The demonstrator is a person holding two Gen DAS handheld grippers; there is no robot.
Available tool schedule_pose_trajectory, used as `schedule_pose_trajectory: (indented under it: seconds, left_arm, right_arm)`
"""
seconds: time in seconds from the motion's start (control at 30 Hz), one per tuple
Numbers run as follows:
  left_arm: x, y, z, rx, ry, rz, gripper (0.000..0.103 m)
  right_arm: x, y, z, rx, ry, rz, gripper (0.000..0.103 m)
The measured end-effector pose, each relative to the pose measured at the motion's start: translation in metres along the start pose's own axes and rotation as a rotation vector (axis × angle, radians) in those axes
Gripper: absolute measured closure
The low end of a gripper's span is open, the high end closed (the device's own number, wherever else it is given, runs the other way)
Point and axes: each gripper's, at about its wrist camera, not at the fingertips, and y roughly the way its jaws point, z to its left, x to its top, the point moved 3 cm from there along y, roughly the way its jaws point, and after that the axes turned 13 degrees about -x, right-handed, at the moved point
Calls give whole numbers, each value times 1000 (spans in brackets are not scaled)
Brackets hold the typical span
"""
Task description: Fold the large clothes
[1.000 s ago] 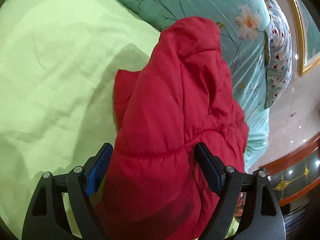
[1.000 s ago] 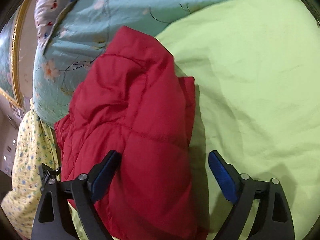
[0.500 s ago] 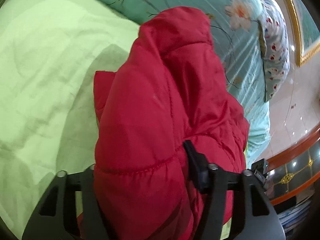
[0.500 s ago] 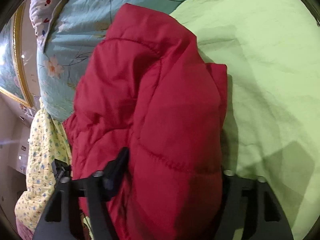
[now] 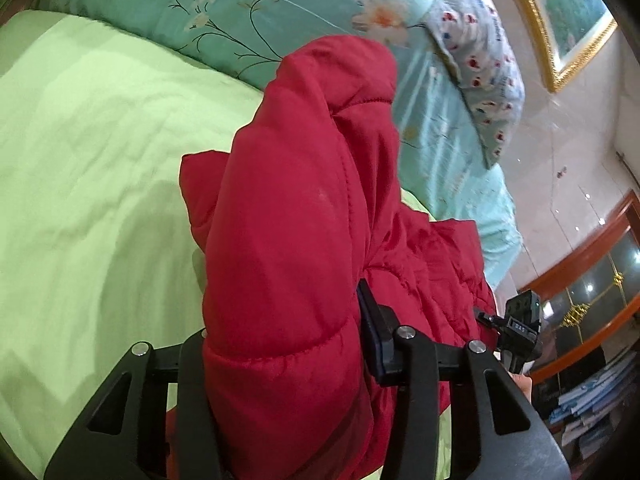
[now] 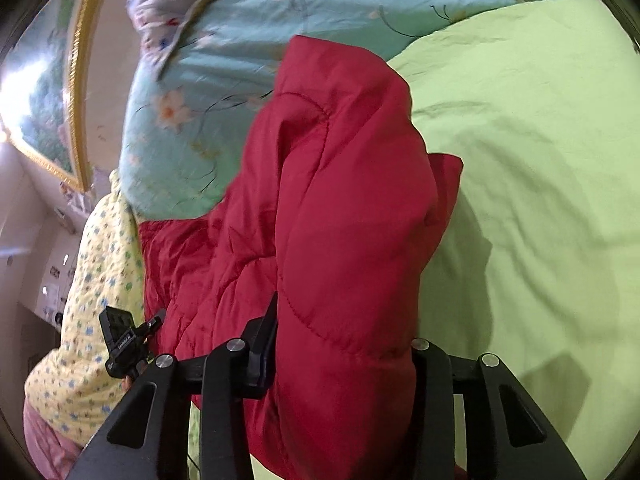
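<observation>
A red quilted puffer jacket (image 5: 288, 220) is bunched up and lifted over the light green bedsheet (image 5: 80, 180). My left gripper (image 5: 284, 344) is shut on a thick fold of it, the padding bulging out between the jaws. The jacket also fills the right wrist view (image 6: 344, 208), where my right gripper (image 6: 344, 344) is shut on another thick fold. Each gripper's far body shows small at the edge of the other's view. The jacket's lower part hangs crumpled between the two grippers.
A teal floral quilt (image 5: 248, 8) and a spotted pillow (image 5: 480, 52) lie at the head of the bed. A gold-framed picture (image 5: 568, 12) hangs on the wall. The person's yellow patterned sleeve (image 6: 92, 288) is at the left of the right wrist view.
Both grippers have closed from open onto folds of the jacket and raised it off the sheet; the view now tilts up toward the quilt and pillow.
</observation>
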Motion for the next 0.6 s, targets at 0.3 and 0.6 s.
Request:
schedule_pose_trajectory:
  seconds: [0.3, 0.6]
  left_arm:
    - [-67, -59, -17, -32, -27, 1, 61]
    - [-91, -62, -7, 31, -24, 25, 61]
  right_arm:
    - [-75, -44, 6, 40, -24, 15, 63]
    - [-109, -45, -2, 26, -11, 23, 61]
